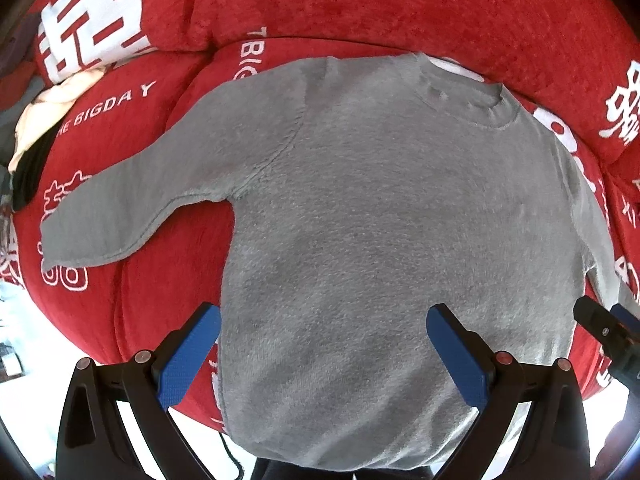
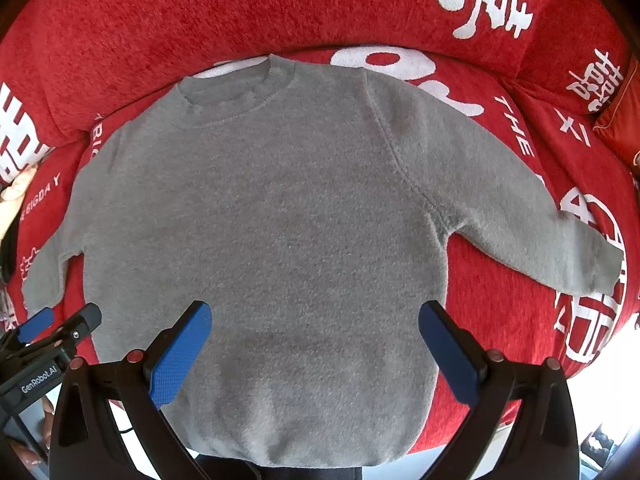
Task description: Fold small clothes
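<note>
On the red sofa cover (image 1: 360, 8), printed with white characters and lettering, a small grey sweater (image 1: 380, 240) lies spread flat with its front up, collar toward twelve o'clock and hem toward six o'clock in both wrist views. In the left wrist view the left gripper (image 1: 324, 348) hangs over the lower body of the sweater, its blue-padded fingers (image 1: 188, 356) wide apart with nothing between them but the cloth below; whether the tips touch the knit cannot be told. One sleeve stretches out toward nine o'clock, its cuff lying on the red cover, and at three to four o'clock the tip of the other tool shows at the frame edge beside the sweater's side. In the right wrist view the right gripper (image 2: 316, 344) likewise hangs over the lower body, fingers (image 2: 180, 356) spread and holding nothing, with the other sleeve reaching toward three o'clock. A cream and black cloth (image 1: 36, 120) lies bunched at about ten o'clock in the left view, well apart from the sweater.
</note>
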Tool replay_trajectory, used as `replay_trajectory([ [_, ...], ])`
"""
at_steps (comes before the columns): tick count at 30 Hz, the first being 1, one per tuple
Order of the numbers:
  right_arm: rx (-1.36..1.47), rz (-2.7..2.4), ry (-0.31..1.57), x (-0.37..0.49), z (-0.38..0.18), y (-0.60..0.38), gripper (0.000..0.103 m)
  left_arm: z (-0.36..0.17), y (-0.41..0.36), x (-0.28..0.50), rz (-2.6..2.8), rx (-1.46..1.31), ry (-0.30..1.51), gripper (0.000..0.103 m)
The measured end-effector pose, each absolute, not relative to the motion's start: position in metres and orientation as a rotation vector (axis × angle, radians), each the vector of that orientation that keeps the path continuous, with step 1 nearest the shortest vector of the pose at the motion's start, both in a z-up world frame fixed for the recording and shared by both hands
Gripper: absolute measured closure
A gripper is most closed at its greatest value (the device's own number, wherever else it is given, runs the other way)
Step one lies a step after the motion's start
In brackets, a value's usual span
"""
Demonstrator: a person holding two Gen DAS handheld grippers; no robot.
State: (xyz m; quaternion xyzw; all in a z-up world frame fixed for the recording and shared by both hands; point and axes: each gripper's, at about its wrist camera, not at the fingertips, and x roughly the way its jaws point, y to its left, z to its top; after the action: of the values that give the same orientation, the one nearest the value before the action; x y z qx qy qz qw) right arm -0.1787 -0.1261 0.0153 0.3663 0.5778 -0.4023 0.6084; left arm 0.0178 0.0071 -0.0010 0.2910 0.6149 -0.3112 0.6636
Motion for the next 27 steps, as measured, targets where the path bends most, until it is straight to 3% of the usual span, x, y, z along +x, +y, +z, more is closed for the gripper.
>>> replay_trajectory([
  [21,0.774,-0.908,1.363,-0.154,0.018,-0.101,0.000,-0.005,0.032,0.038,-0.729,0.594,1.427,0.000],
  [27,0.754,-0.851,1.362,-0.130,0.017,-0.086,0.000,-0.011,0.065,0.081,-0.711,0.407,1.482,0.000],
])
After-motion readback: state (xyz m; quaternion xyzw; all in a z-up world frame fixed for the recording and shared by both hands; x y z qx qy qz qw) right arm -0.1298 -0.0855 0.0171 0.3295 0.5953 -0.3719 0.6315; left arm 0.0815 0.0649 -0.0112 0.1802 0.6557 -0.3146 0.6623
